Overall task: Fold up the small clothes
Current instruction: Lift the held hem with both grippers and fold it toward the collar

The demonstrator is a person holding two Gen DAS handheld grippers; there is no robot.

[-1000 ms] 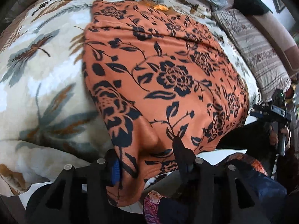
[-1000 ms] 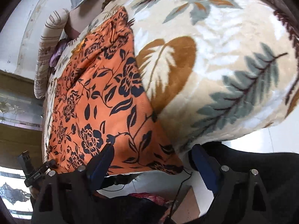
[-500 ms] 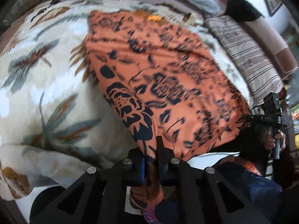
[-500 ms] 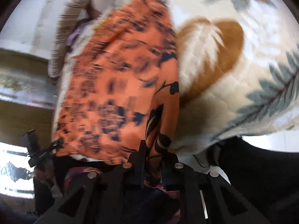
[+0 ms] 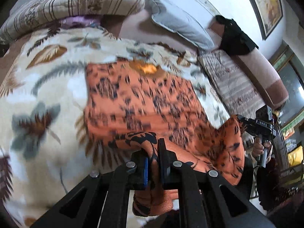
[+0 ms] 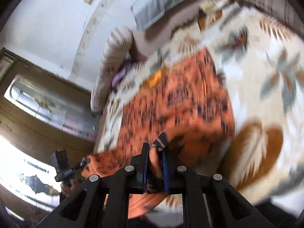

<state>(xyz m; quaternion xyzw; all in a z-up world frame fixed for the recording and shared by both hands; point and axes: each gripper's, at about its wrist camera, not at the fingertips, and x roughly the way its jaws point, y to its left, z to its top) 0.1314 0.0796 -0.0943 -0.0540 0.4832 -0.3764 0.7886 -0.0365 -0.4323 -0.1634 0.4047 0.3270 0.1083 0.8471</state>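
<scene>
the orange garment (image 5: 148,102), a thin soft cloth printed with dark navy flowers and vines, lies spread on a plush blanket (image 5: 47,87) of cream fleece patterned with grey, brown and rust leaves, and its near edge is raised off that blanket at two corners. the left gripper (image 5: 153,159), a black plastic frame with round metal pins and a ridged blue pad on one finger, is clamped tight on one near corner, the cloth bunched into a thick fold between the fingers and hanging in a crumpled tail below them. the right gripper (image 6: 154,163), of the same build with blue pads on both fingers, is pinched shut on the other near corner, a small dark-striped tip of cloth poking up above its fingers. between the two grips the hem sags in a loose curve. in the left view the right gripper shows far off at the edge, held by a hand (image 5: 261,148) round its handle, with the cloth drawn up to it in a peak. behind the blanket a striped beige bolster (image 5: 76,5) curves like a long roll, a flat grey pillow (image 5: 180,26) leans on the padded pink headboard (image 5: 266,72), and a black cloth (image 5: 234,36) drapes over its top. much of the print is blurred.
</scene>
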